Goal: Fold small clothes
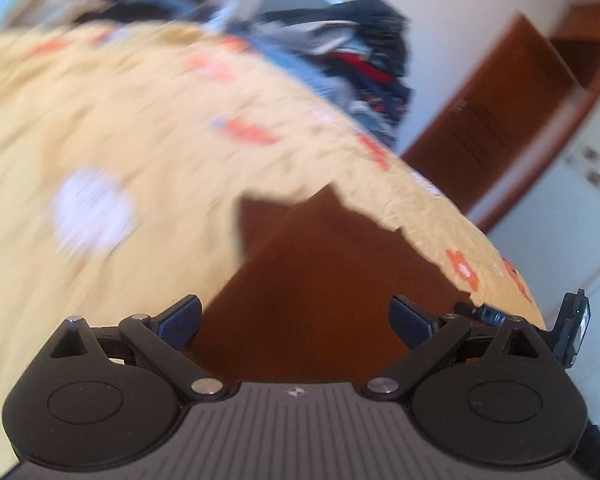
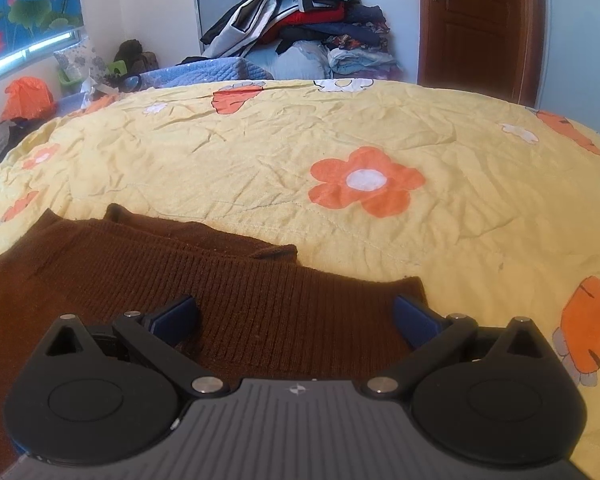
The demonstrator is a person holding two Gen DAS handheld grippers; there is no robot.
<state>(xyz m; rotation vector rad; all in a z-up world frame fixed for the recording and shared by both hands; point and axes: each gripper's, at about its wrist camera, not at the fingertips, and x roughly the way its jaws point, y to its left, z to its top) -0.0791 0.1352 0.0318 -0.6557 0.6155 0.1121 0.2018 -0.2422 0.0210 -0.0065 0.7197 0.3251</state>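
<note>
A brown knitted garment (image 2: 236,280) lies flat on the yellow flowered bedspread (image 2: 340,136), with a ribbed band along its far edge. My right gripper (image 2: 296,320) is open and empty, low over that ribbed band near the garment's right corner. In the blurred, tilted left wrist view the same brown garment (image 1: 300,272) fills the lower middle. My left gripper (image 1: 296,320) is open and empty just above it. The tip of the other gripper (image 1: 572,328) shows at the right edge.
A tall pile of dark and blue clothes (image 2: 308,20) stands at the far side of the bed against the wall. A brown door (image 2: 476,24) is at the back right. An orange bag (image 2: 28,96) and clutter lie at the far left.
</note>
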